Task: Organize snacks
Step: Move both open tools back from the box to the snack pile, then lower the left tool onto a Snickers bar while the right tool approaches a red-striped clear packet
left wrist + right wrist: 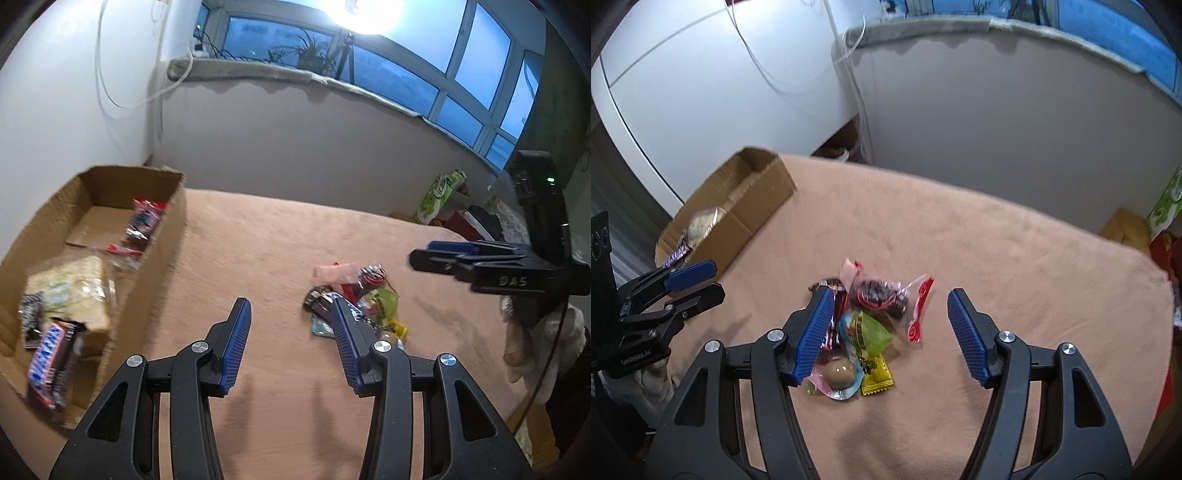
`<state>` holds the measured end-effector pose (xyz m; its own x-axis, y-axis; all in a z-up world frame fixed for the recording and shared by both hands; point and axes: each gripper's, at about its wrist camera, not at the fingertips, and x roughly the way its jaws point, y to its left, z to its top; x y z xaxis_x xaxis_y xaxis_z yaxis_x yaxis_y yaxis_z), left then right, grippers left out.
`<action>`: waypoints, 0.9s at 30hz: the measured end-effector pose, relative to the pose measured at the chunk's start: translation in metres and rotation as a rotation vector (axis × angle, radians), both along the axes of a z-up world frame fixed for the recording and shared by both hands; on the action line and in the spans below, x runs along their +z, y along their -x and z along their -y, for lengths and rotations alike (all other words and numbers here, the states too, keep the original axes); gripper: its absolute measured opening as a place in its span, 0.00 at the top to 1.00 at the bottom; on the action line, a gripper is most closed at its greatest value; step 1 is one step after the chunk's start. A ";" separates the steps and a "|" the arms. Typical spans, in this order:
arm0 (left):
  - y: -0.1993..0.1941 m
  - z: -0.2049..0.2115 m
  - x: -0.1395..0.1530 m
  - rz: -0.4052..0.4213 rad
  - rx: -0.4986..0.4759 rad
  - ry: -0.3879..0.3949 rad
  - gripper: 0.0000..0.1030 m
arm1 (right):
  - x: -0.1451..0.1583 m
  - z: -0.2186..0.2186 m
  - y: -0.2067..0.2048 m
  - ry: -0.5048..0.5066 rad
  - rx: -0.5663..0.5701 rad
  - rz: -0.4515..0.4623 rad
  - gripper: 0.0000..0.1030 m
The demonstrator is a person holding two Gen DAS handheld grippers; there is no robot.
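A pile of wrapped snacks (871,325) lies on the peach cloth in the middle of the table; it also shows in the left wrist view (354,302). A cardboard box (162,236) at the left holds a Snickers bar (50,369), a red-wrapped snack (142,221) and a pale packet. The box also shows in the right wrist view (738,218). My left gripper (290,321) is open and empty, hovering between box and pile. My right gripper (890,310) is open and empty just above the pile, its left finger over the pile's left side.
The table is covered by a peach cloth (258,251). A green-and-white package (439,195) and clutter stand beyond the table's far right corner. A wall with a window sill (258,70) runs behind. A white cabinet (701,92) stands behind the box.
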<state>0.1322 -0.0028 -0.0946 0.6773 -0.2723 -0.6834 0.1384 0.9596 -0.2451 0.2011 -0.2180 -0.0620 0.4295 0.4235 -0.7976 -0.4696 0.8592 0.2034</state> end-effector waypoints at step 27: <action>-0.038 0.049 -0.047 -0.128 -0.084 -0.016 0.57 | -0.047 -0.009 -0.043 -0.067 -0.006 -0.149 0.48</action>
<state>0.1700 -0.0519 -0.1419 0.5592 -0.3128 -0.7677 0.1873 0.9498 -0.2506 0.2437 -0.2093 -0.1086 0.3108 0.4757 -0.8229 -0.4251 0.8439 0.3273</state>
